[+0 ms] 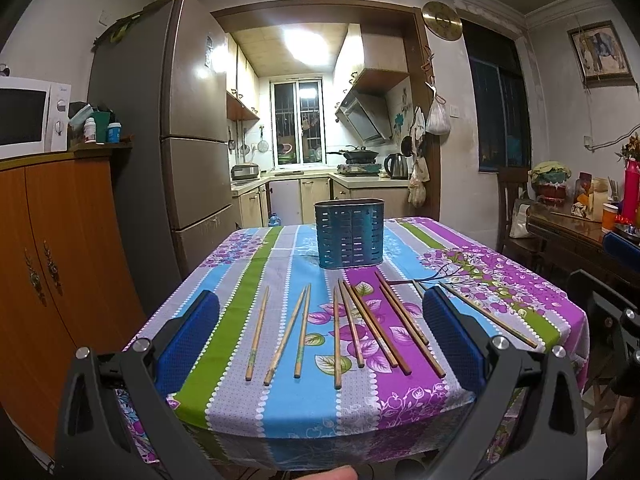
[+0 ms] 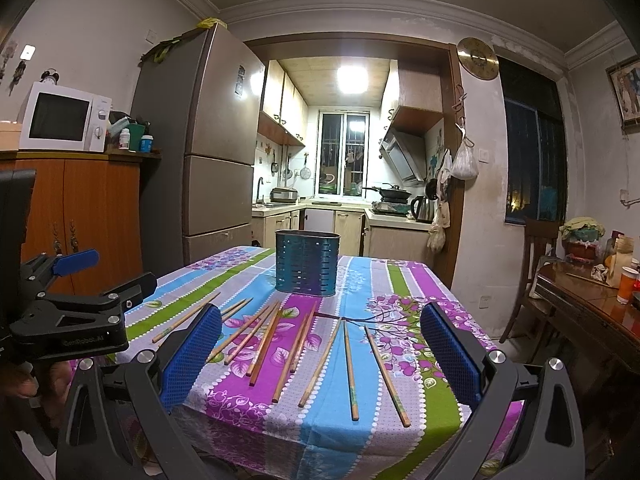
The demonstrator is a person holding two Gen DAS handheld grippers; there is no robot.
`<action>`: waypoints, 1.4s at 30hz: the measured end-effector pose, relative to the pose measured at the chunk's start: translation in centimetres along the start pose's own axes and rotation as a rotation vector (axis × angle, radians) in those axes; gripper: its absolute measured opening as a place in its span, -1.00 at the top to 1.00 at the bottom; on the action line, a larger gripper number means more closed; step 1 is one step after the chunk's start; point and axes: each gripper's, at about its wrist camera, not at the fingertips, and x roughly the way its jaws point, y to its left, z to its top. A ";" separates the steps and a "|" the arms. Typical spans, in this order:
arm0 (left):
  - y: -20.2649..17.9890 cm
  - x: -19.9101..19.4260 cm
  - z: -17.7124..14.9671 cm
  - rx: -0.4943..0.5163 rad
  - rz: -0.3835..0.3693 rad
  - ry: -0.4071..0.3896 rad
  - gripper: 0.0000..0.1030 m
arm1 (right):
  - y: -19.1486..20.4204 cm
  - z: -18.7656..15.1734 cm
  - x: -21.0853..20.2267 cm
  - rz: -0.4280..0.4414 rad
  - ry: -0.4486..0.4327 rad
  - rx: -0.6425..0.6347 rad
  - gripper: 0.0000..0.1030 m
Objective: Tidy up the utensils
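While both wrist cameras look across the table [image 1: 224, 408] toward the kitchen, only my right view catches the other tool: the left gripper [image 2: 68, 320] shows at its left edge, seen from the side, with a hand [image 2: 24, 384] wrapped below it. My left view instead shows a fingertip [image 1: 340, 473] at the bottom edge and a sliver of the right gripper [image 1: 624, 248] at its right edge.

I have the left gripper [image 1: 320, 340] spread wide, its blue pads [image 1: 188, 336] holding nothing and hanging above the near edge of the table. My right gripper [image 2: 320, 352] is spread just as wide, empty, also over the near edge.

Both are held level, pointing toward the far edge, side by side.

I see the wooden chopsticks [image 1: 352, 328] lying loose in a row along the near half of the floral tablecloth [image 1: 280, 360], fanned lengthwise toward the far edge. Beyond them the blue slotted utensil holder [image 1: 349, 233] stands upright near the far edge, apart from the chopsticks.
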 end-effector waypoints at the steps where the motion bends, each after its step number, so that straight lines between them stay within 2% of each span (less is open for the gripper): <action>1: 0.0 0.0 0.0 -0.001 -0.002 0.000 -0.90 | -0.1 0.0 0.0 0.002 0.000 0.002 -0.93; 42: -0.4 0.6 -0.4 0.013 0.000 -0.001 -0.90 | 0.1 0.0 0.4 0.000 -0.001 0.005 -0.93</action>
